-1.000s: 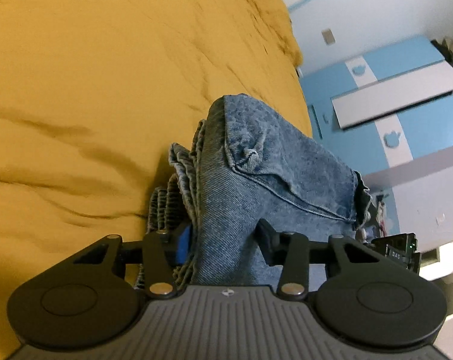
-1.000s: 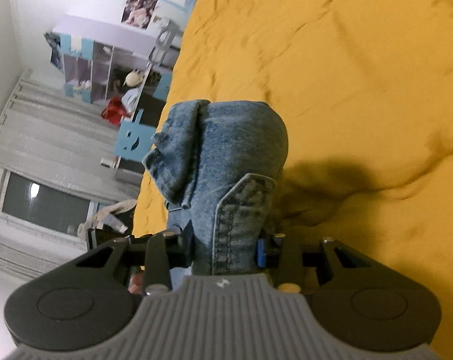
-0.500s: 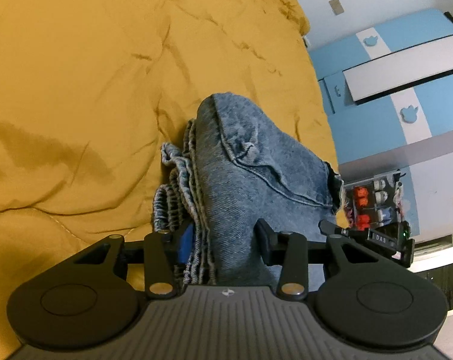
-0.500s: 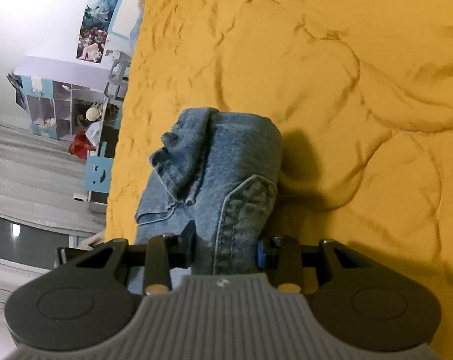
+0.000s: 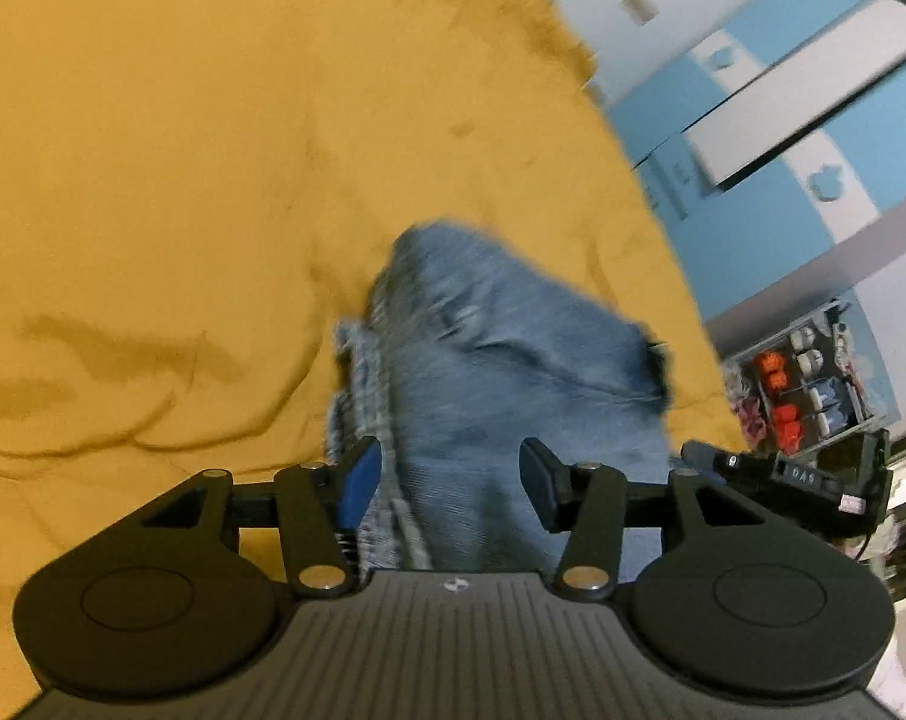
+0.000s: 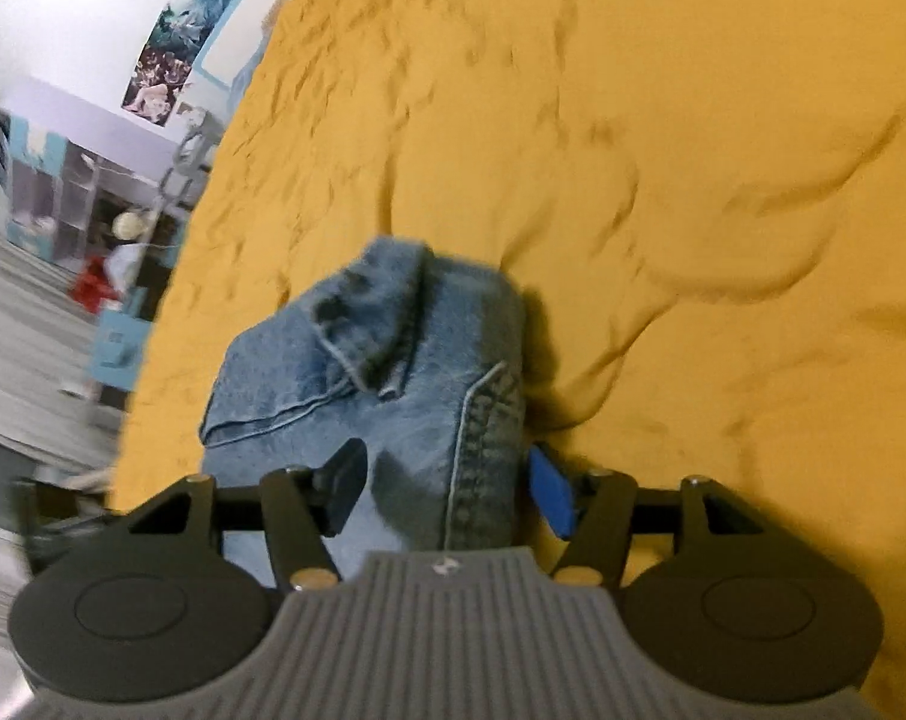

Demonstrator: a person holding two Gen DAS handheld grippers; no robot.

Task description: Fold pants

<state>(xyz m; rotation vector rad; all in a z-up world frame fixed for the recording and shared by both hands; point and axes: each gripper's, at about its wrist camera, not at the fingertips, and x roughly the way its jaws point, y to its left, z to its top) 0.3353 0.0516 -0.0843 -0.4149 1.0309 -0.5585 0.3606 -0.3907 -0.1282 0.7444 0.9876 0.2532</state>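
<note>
The folded blue denim pants (image 5: 489,372) lie as a thick bundle on the yellow bedspread (image 5: 153,180). My left gripper (image 5: 450,483) is open, its fingers spread on either side of one end of the bundle. In the right wrist view the pants (image 6: 393,372) show a stitched pocket edge and a loose flap on top. My right gripper (image 6: 447,483) is open too, its fingers standing apart at the sides of the other end. The other gripper's body (image 5: 801,480) shows past the pants in the left wrist view.
The yellow bedspread (image 6: 693,180) is wrinkled all around the pants. A blue and white wardrobe (image 5: 813,120) and a shelf with small items (image 5: 801,384) stand beyond the bed edge. A shelving unit (image 6: 63,204) and curtains stand past the other side.
Both grippers have opened and let go of the pants. The bundle has come down to rest on the bedspread. Both views are blurred with motion.
</note>
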